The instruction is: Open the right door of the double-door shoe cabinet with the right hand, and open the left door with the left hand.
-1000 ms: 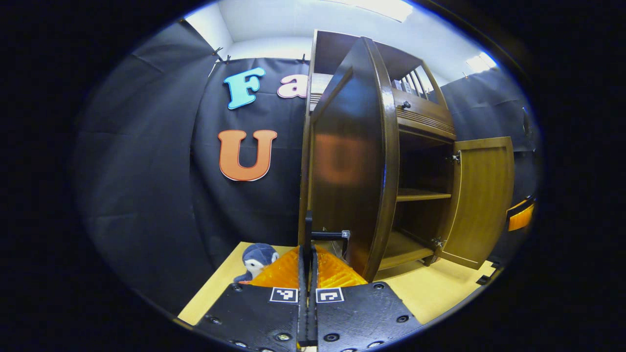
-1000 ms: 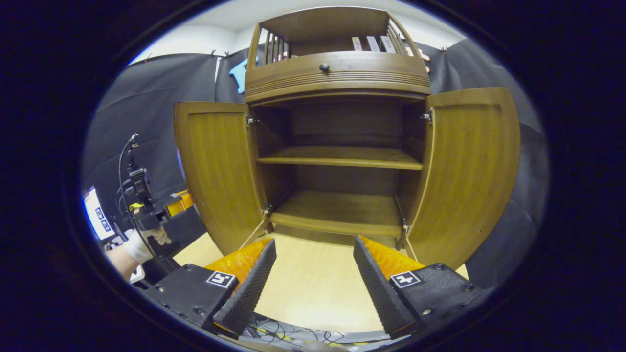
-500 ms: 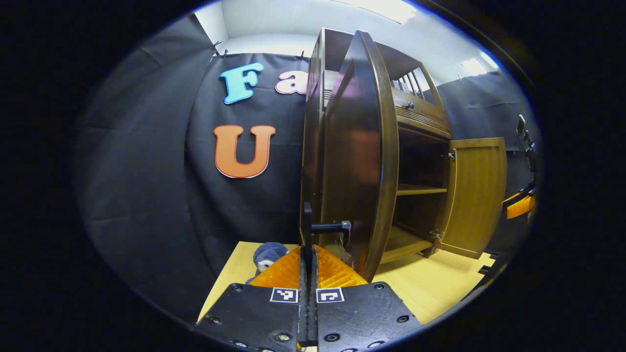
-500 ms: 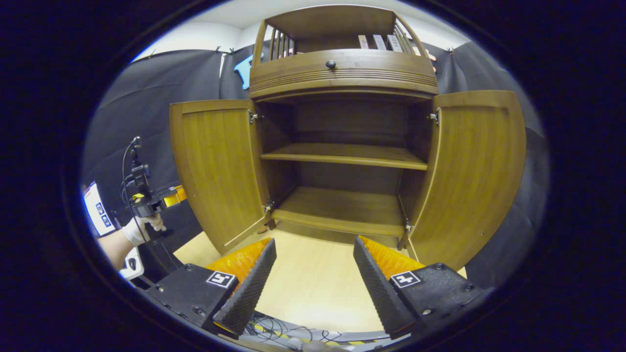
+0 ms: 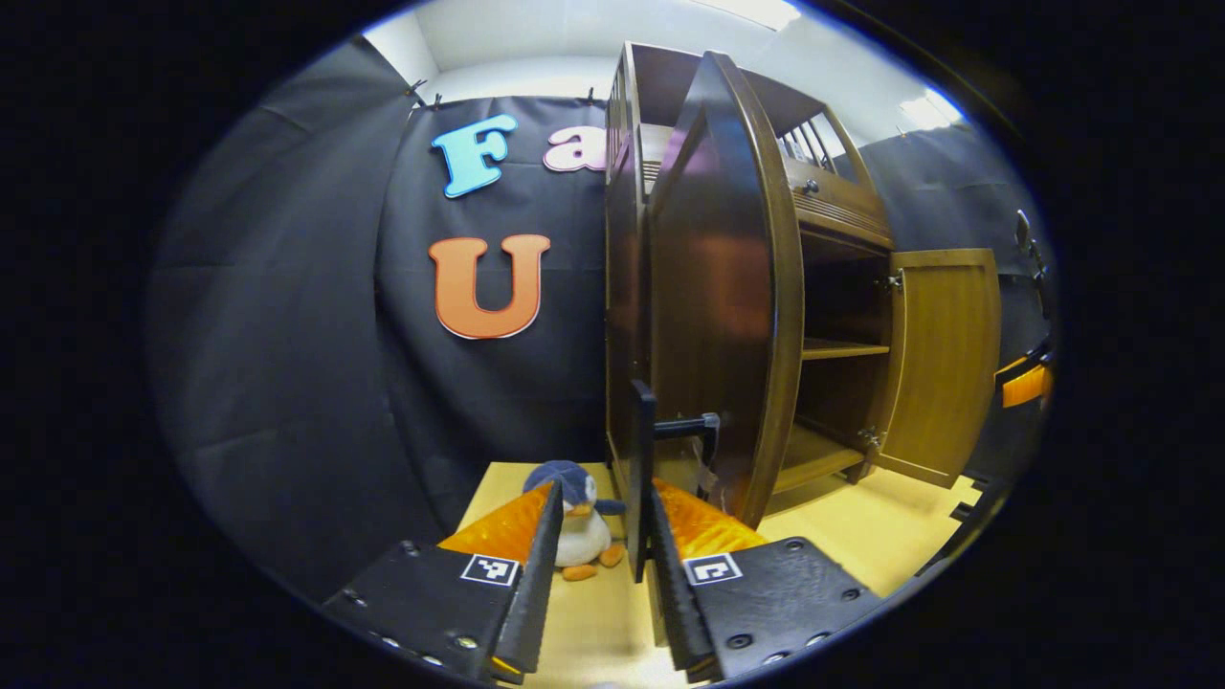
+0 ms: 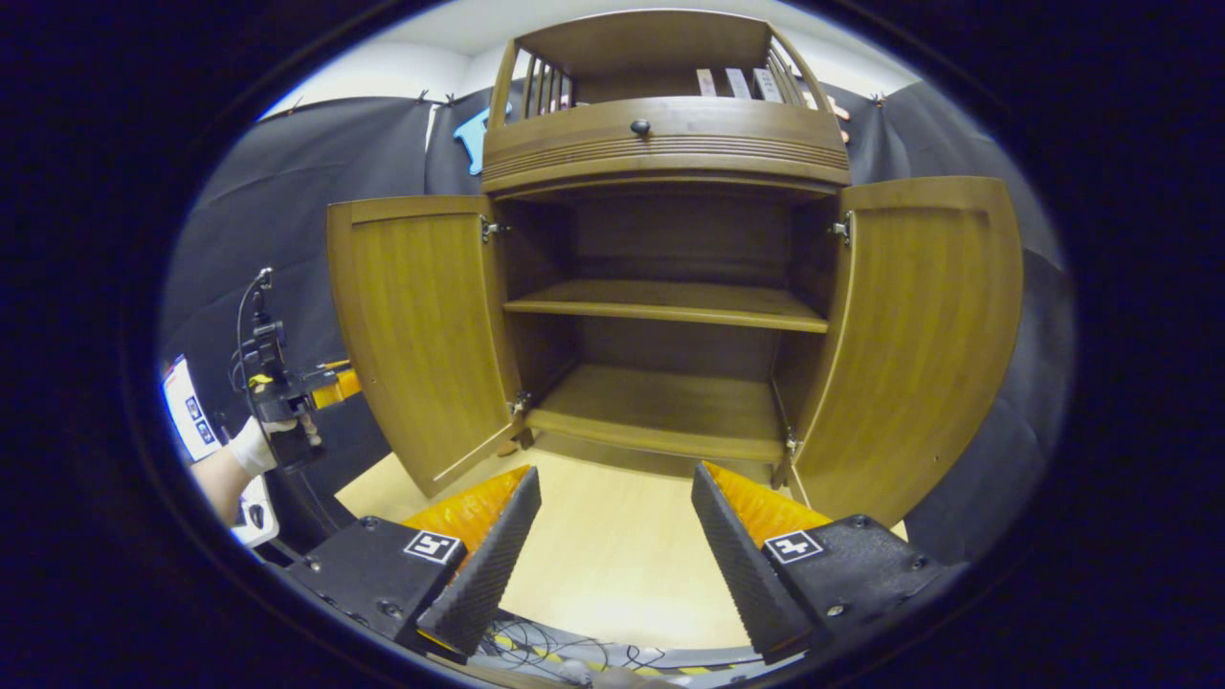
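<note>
Both tongs (image 5: 598, 560) (image 6: 612, 536) spread over pale wood tabletop (image 6: 612, 565) (black cloth walls (image 5: 287, 335)).

Plush penguin (image 5: 576, 522) upright on light wood desk (image 5: 861, 536), near black cloth wall (image 5: 287, 335). Tangle of cables (image 6: 545, 655) at near desk edge. White ceiling with bright light panel (image 5: 742, 10) overhead.

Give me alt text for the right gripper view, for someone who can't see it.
A wooden shoe cabinet stands with both doors swung wide, the left door and right door showing two bare shelves. The open right gripper hovers over the pale floor in front.
</note>
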Action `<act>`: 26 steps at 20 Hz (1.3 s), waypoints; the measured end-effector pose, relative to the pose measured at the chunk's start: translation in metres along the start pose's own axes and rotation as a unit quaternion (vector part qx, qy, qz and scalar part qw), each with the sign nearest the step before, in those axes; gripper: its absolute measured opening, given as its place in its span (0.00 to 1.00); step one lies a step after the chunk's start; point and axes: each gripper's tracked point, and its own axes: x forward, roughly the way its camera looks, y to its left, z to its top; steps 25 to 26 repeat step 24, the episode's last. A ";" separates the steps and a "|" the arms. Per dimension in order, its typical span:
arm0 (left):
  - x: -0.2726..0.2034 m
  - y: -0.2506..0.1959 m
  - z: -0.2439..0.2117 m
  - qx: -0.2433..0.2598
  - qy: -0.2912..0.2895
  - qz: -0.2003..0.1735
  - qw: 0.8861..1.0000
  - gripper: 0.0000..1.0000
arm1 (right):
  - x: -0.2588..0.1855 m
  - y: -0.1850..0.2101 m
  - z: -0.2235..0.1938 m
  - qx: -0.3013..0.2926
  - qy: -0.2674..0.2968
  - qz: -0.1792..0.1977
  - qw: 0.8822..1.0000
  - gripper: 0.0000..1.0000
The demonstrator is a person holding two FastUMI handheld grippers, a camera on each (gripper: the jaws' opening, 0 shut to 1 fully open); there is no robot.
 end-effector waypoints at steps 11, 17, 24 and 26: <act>-0.076 0.004 0.062 0.023 -0.014 0.127 0.992 0.97 | -0.005 -0.046 0.013 0.017 -0.027 -0.017 0.999 1.00; -0.086 -0.093 0.119 0.017 -0.029 0.142 0.989 1.00 | -0.019 -0.089 0.040 0.031 -0.060 -0.031 0.997 1.00; -0.061 -0.223 0.126 0.010 -0.023 0.101 0.995 0.90 | -0.043 -0.144 0.064 0.037 -0.100 -0.063 0.992 1.00; -0.061 -0.223 0.126 0.010 -0.023 0.101 0.995 0.90 | -0.043 -0.144 0.064 0.037 -0.100 -0.063 0.992 1.00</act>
